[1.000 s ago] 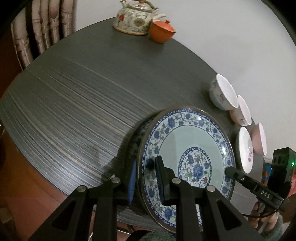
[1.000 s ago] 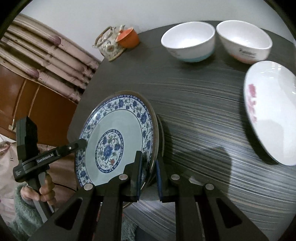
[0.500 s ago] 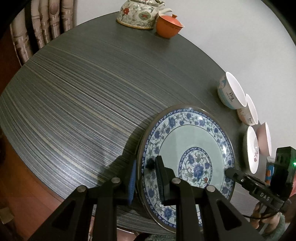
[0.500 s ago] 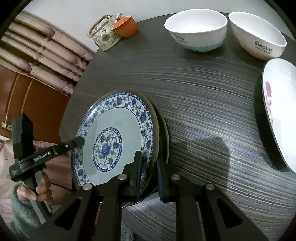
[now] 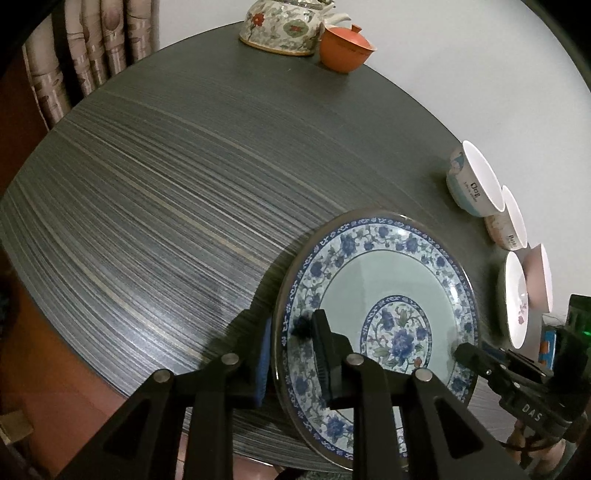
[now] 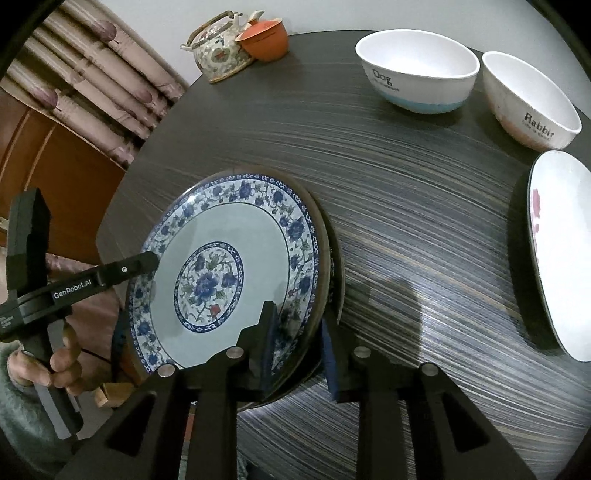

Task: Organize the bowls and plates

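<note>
Only the right wrist view shows a second plate (image 6: 334, 266) under the round, shiny blue-flowered china plate (image 6: 221, 273) at 7 o'clock on the streaky dark table (image 6: 406, 229); left gripper (image 5: 291, 347) pinches its rim; right gripper (image 6: 297, 343) is opening around both rims.

A home dining corner, by the look of it; a round dark wood-grain table (image 5: 155, 206) fills the frame; at the top sits a floral teapot (image 5: 284, 26) beside an orange lidded cup (image 5: 345, 48); pleated patterned curtains (image 6: 85, 77) hang at upper left against a plain pale wall (image 5: 461, 66); household bowls (image 6: 417, 74) line the table's right side.
</note>
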A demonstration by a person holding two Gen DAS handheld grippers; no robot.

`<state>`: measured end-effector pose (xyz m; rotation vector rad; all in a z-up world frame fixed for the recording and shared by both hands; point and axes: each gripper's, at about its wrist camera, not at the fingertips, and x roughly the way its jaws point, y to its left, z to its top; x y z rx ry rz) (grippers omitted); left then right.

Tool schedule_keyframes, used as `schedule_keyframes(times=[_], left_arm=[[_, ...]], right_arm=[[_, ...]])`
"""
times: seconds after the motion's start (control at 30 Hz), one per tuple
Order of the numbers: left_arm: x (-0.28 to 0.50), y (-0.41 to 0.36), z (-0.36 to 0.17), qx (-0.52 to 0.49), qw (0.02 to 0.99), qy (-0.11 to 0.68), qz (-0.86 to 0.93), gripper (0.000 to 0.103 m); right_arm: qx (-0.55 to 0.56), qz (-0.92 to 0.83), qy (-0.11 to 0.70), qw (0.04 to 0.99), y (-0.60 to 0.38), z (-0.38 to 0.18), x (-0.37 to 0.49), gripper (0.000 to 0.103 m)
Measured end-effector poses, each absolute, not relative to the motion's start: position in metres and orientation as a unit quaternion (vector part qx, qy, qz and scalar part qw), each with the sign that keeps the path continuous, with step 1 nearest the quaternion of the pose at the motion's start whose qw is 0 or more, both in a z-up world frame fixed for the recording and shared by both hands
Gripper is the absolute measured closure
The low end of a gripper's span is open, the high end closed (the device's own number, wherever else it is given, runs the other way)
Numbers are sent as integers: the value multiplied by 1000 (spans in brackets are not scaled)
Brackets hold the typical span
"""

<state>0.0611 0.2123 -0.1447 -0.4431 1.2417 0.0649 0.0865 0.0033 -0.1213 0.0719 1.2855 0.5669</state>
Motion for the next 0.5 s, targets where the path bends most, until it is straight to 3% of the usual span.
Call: schedule_keyframes(times=[0.27, 0.5], left_arm=[[62, 203, -150, -188, 791, 581, 43, 76], [64, 200, -153, -187, 791, 580, 45, 74]], right_arm=[[3, 255, 588, 768, 15, -119, 83, 73], [-4, 260, 585, 768, 20, -118, 81, 60]])
